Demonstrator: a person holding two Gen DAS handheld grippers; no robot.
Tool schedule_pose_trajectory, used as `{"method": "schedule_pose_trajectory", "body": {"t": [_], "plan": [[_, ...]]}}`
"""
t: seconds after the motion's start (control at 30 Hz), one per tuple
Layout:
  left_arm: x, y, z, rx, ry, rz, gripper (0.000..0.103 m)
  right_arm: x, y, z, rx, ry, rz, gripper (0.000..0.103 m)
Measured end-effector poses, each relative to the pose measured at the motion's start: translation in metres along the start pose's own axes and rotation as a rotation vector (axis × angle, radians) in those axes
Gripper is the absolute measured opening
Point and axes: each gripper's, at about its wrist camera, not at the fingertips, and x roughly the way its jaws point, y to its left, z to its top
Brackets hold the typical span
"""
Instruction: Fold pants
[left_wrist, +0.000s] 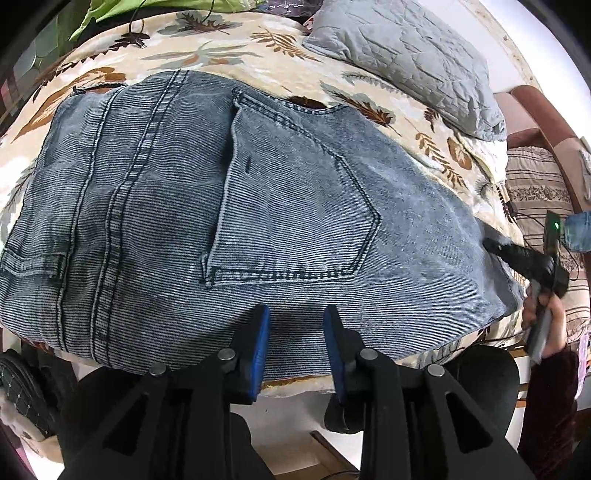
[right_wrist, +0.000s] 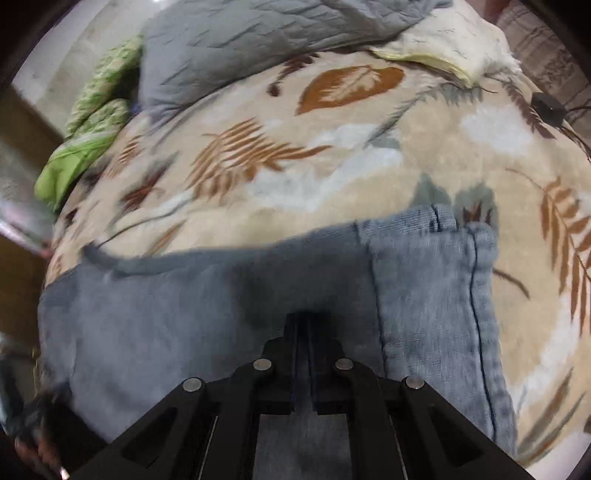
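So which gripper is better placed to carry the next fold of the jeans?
Probably the right. The right gripper is shut on the jeans, clamping denim between its fingers, so it could pull the fabric over. The left gripper is open above the jeans, holding nothing.

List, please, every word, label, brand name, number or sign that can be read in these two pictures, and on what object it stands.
None: no readable text in either view.
Jeans: only stitching on the back pocket; no brand patch shows.
Blanket: leaf pattern, no words.
Black device at the right edge: one green light, no lettering that can be read.
Right wrist view: blurred; nothing legible.
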Motion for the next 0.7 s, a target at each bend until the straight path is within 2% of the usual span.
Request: {"method": "schedule_pose_trajectory", "body": {"t": [0.03,0.1,0.13,0.2,0.33,0.47,0.53,0.57,0.63,0.7], "plan": [[0.000,0.000,-0.001,0.000,-0.008,-0.014,0.039,0.000,-0.001,0.004,0.025,-0.001,-0.004,0.007],[0.000,-0.002,-0.004,0.002,-0.024,-0.050,0.055,-0.007,0.001,0.006,0.058,-0.017,-0.030,0.007],[0.000,-0.004,-0.006,0.009,-0.031,-0.059,0.058,-0.014,0.010,0.005,0.041,-0.039,-0.045,0.007],[0.000,-0.011,-0.008,0.030,-0.044,-0.043,0.062,-0.026,0.032,0.000,-0.017,-0.058,-0.005,0.007],[-0.007,-0.023,-0.011,0.037,-0.104,0.023,0.062,-0.037,0.095,-0.025,-0.154,-0.064,0.109,0.007],[-0.032,-0.019,-0.009,0.024,-0.214,0.121,0.064,-0.014,0.157,-0.043,-0.238,-0.001,0.204,0.007],[-0.045,-0.010,-0.003,-0.004,-0.262,0.174,0.070,-0.002,0.180,-0.049,-0.283,0.018,0.190,0.007],[-0.048,-0.006,0.002,-0.020,-0.273,0.204,0.078,0.005,0.186,-0.051,-0.296,0.025,0.178,0.007],[-0.053,0.007,0.011,-0.059,-0.276,0.274,0.080,0.020,0.199,-0.052,-0.293,0.051,0.148,0.007],[-0.049,0.021,0.021,-0.101,-0.239,0.304,0.080,0.039,0.204,-0.048,-0.278,0.067,0.104,0.007]]}}
